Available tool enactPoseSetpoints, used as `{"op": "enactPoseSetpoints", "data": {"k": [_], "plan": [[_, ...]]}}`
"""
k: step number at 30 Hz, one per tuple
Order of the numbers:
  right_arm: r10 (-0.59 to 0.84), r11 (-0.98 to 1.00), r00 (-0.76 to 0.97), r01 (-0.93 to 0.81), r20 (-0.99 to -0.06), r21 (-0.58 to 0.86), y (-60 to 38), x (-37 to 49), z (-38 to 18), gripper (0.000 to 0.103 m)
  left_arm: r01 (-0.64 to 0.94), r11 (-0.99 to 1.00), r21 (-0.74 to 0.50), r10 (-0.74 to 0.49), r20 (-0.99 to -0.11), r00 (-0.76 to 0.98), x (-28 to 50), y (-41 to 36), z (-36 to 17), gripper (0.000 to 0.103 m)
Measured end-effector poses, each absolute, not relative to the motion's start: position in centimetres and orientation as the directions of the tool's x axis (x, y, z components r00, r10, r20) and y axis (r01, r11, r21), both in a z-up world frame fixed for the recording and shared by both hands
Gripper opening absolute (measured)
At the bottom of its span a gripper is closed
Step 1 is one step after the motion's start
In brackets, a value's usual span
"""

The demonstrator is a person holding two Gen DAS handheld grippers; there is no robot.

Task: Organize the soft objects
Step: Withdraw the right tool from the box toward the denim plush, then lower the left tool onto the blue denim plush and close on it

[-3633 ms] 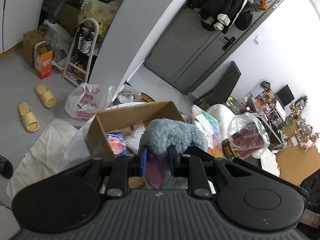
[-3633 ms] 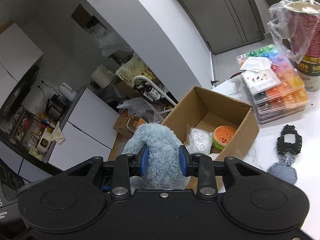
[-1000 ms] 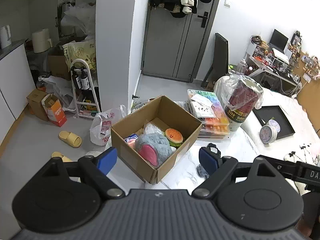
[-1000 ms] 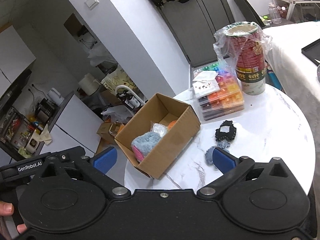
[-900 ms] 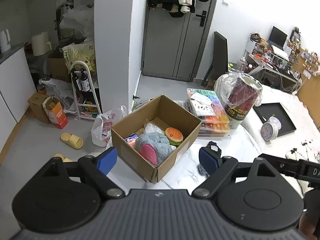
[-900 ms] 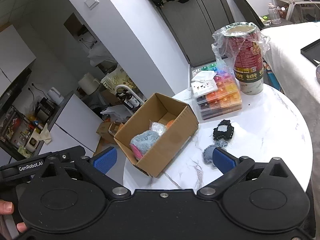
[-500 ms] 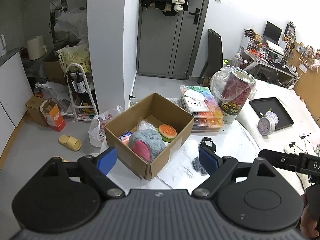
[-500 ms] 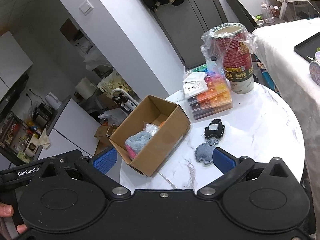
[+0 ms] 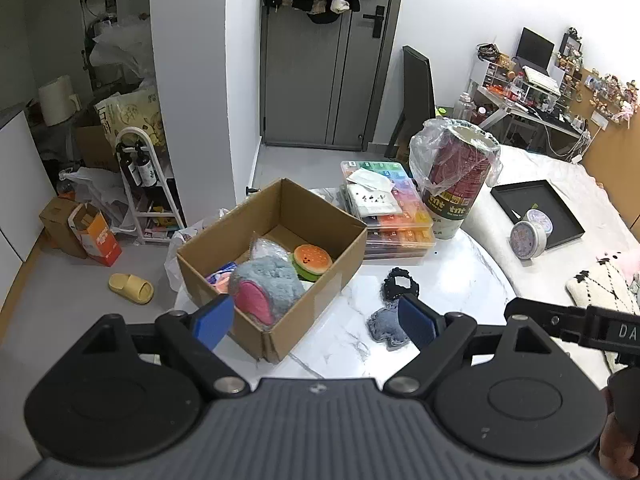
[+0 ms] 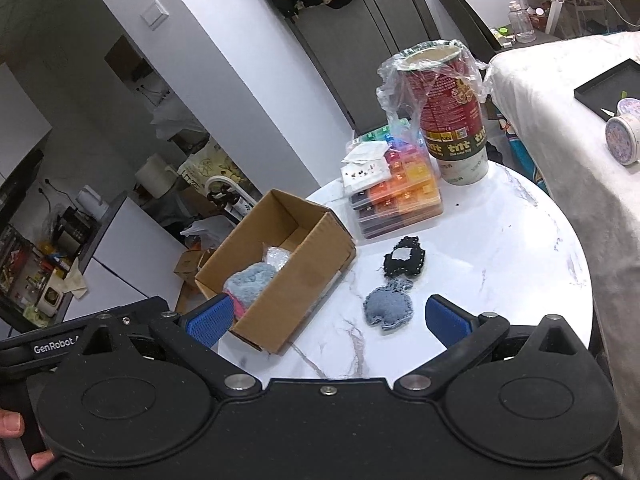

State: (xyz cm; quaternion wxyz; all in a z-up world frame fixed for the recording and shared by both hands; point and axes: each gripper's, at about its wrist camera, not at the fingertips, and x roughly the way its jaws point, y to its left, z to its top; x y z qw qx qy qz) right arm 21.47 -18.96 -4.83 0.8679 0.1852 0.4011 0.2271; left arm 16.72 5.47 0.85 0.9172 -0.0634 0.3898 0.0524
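An open cardboard box [image 9: 320,276] [image 10: 296,284] stands on the round white marble table [image 9: 460,280] [image 10: 500,248]. Inside lie a fluffy blue-and-pink plush [image 9: 266,290] [image 10: 250,280], a burger plush [image 9: 312,258] and a clear bag [image 9: 268,248]. On the table right of the box lie a blue denim pad [image 9: 386,326] [image 10: 388,308] and a black pouch [image 9: 400,284] [image 10: 404,260]. My left gripper [image 9: 314,322] and right gripper [image 10: 328,322] are both open, empty, held back above the table's near edge.
A stack of colourful bead cases [image 9: 384,216] [image 10: 396,196] and a tall red cup in plastic wrap [image 9: 456,176] [image 10: 448,120] stand behind. A bed with a black tray [image 9: 536,212] is right. Floor clutter, a yellow slipper [image 9: 130,288] and a rack lie left.
Earlier both grippers held the blue plush over the box. It now lies in the box; both grippers have opened and pulled back and up, still drifting away slightly.
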Motion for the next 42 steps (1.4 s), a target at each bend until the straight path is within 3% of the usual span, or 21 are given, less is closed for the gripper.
{"op": "enactPoseSetpoints", "data": {"k": [28,42], "plan": [[0.538,0.825,0.548,-0.188,-0.641,0.532,-21.6,26.5,-10.7,0.102,-0.141,0.987,-0.079,0.029,-0.772,0.635,22.9,1.4,-4.8,0.088],[0.553,0.799,0.539,-0.126,-0.635,0.588,-23.7,28.9,-15.2,0.097,-0.094,0.993,-0.072,0.000,-0.792,0.611,25.9,-1.4,-11.1,0.085]]}}
